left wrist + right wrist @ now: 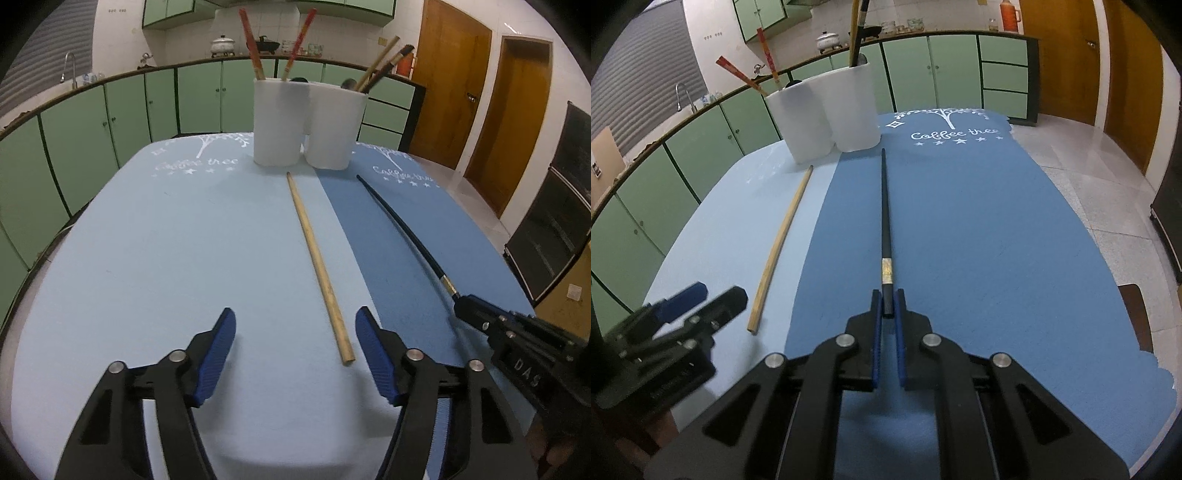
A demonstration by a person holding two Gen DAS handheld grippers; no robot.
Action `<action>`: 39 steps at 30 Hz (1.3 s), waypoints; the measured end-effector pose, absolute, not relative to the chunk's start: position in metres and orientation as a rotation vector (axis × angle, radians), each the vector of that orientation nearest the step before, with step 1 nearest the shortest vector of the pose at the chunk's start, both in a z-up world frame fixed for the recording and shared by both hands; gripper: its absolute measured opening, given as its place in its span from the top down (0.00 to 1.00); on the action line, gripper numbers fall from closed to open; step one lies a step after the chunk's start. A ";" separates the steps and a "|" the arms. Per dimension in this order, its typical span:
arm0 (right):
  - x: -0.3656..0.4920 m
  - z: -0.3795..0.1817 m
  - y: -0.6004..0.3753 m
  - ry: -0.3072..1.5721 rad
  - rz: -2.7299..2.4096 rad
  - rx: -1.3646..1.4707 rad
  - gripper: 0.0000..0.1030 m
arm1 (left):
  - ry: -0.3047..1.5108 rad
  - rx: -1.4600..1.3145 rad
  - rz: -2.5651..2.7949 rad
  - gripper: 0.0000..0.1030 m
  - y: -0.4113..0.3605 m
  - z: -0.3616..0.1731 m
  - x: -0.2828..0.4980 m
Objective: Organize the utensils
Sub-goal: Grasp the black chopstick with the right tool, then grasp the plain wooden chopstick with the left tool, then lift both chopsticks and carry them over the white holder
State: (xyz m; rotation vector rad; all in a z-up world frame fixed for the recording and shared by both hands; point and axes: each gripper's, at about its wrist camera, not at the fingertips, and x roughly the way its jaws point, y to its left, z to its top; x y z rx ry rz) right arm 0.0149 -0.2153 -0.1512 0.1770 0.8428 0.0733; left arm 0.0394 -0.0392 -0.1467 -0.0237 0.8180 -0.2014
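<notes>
A wooden chopstick (317,254) lies on the light blue mat, its near end between my left gripper's (295,332) open blue fingers, close to the right one. It also shows in the right wrist view (781,243). My right gripper (887,304) is shut on the thick end of a black chopstick (884,206), which lies along the dark blue mat; it also shows in the left wrist view (402,229). Two white holders (277,122) (334,127) stand at the far end; the left one holds red chopsticks (251,42), the right one wooden and black chopsticks (384,61).
The table is covered by a light blue mat (147,258) and a dark blue mat (979,240). Green kitchen cabinets (92,122) run behind the table. Wooden doors (454,88) stand at the right. Tiled floor (1089,177) lies beyond the table's right edge.
</notes>
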 end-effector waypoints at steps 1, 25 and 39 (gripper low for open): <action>0.015 -0.151 -0.217 0.842 0.073 0.180 0.95 | 0.822 -0.025 -0.198 0.39 -0.042 -0.148 0.040; 0.016 -0.145 -0.227 0.813 0.083 0.198 0.94 | 0.796 -0.024 -0.111 0.86 -0.057 -0.160 0.028; 0.016 -0.130 -0.225 0.775 0.080 0.149 0.94 | 0.725 0.007 -0.153 0.94 -0.058 -0.130 0.020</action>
